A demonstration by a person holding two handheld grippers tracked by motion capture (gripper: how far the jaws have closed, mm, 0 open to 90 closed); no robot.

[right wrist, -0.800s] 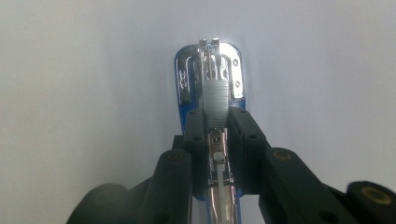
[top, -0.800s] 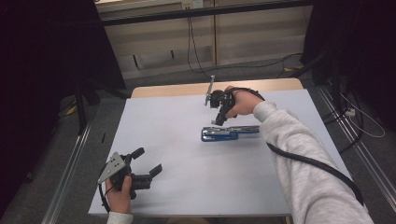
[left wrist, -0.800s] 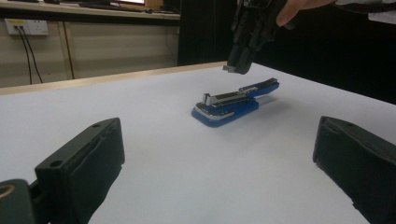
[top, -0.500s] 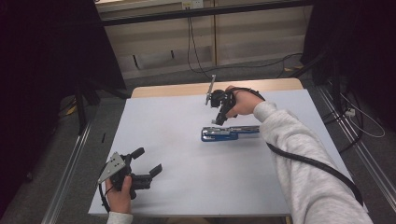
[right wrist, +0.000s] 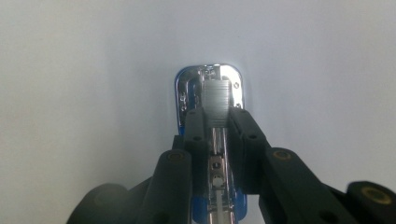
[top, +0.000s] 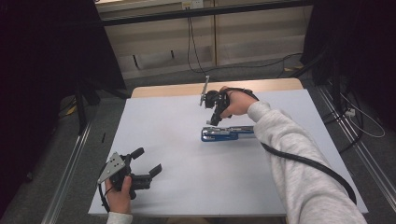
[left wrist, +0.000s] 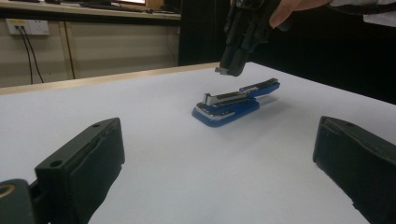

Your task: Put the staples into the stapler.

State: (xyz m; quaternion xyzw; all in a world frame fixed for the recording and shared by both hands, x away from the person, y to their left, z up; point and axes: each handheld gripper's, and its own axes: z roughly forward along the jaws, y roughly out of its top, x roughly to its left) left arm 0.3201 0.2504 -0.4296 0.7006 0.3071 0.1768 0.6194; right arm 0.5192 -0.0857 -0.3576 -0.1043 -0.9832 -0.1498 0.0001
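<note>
Blue-and-chrome stapler (top: 227, 133) looks stiff, hinged and slick; best pinched across its narrow metal sides. Right gripper (top: 215, 120) hovers at its twelve o'clock, jaws nearly closed on nothing. Left gripper (top: 148, 163) waits spread wide.

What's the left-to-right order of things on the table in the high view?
Left tongs near the front-left corner → blue stapler → right tongs above the stapler's left end, the hand behind them → sleeve, all over the white table.

Blue stapler (top: 227, 133) — opened flat (metal magazine up) — mid-table.
</note>
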